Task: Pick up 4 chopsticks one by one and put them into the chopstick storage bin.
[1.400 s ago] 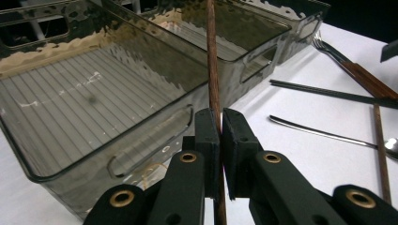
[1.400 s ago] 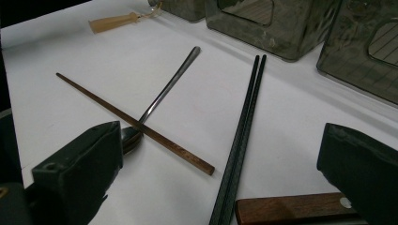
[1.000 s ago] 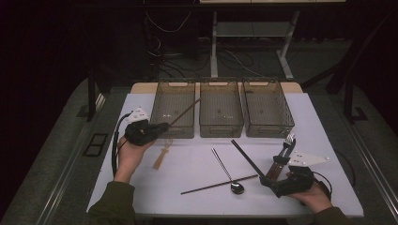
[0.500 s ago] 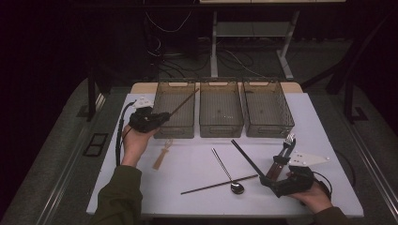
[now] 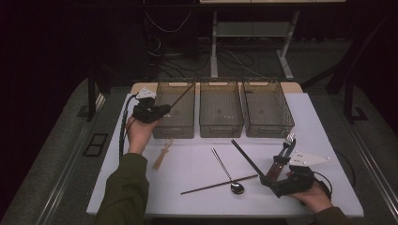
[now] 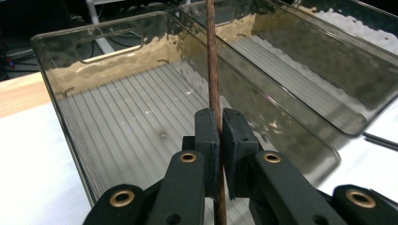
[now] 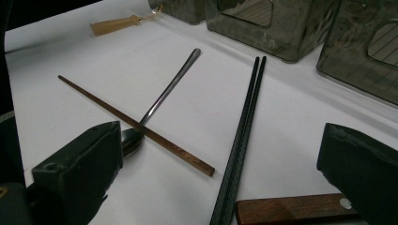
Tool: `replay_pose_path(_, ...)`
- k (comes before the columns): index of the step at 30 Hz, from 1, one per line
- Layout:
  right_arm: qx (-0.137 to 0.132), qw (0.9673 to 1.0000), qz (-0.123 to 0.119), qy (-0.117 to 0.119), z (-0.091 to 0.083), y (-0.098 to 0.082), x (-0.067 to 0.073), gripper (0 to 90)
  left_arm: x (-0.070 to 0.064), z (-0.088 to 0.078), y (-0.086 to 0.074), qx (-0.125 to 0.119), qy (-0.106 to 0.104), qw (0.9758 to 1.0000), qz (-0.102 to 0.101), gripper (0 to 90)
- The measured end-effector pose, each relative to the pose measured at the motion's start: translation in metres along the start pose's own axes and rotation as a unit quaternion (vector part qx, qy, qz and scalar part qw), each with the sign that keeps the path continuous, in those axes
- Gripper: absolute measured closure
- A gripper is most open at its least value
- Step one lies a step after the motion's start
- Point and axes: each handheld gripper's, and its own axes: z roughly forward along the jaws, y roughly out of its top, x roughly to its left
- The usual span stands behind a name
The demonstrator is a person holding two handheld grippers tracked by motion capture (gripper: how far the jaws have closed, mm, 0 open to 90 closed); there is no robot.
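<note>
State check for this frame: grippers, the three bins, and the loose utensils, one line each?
Left gripper: shut on brown wooden chopstick, over the left smoky plastic bin.
Right gripper: open, holding nothing.
Second brown wooden chopstick: flat, crossing the metal spoon.
Black chopstick pair: flat on table.

The chopstick [image 6: 213, 70] pinched in my left tongs [image 6: 220, 140] looks like dark brown wood with a fine, matt grain. The tongs themselves are matt black plastic with brass-coloured rivets. The bin [image 6: 61, 79] below is smoky translucent plastic, glossy, with a ribbed floor. Before my right tongs [image 7: 220, 178], a second wooden chopstick [image 7: 136, 126] lies across a polished metal spoon [image 7: 164, 93], beside smooth black chopsticks [image 7: 241, 136] and a wood-handled utensil [image 7: 291, 208] on the matt white desk [image 7: 70, 112].
</note>
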Motion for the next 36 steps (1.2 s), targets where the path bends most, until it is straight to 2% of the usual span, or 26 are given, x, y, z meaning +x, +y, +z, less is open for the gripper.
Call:
replay_pose_path(14,-0.002,1.0,-0.004,0.004,0.0,0.0,0.0,0.9,0.011,0.025,0.004,0.017,0.034,0.9991,-0.02,84.3)
replay_pose_path(21,-0.004,1.0,-0.003,0.005,0.0,0.0,0.001,0.9,0.011,0.035,-0.001,0.051,0.054,0.9972,-0.01,84.3)
replay_pose_path(26,-0.004,1.0,-0.004,0.006,0.0,0.0,0.001,0.9,0.01,0.041,-0.004,0.071,0.058,0.9958,-0.002,84.1)
replay_pose_path(34,-0.004,1.0,-0.003,0.007,-0.001,0.001,0.001,0.9,0.009,0.044,-0.005,0.075,0.057,0.9955,-0.005,83.7)
replay_pose_path(36,-0.004,1.0,-0.003,0.007,-0.001,0.001,0.002,0.9,0.008,0.043,-0.004,0.072,0.063,0.9954,-0.004,73.3)
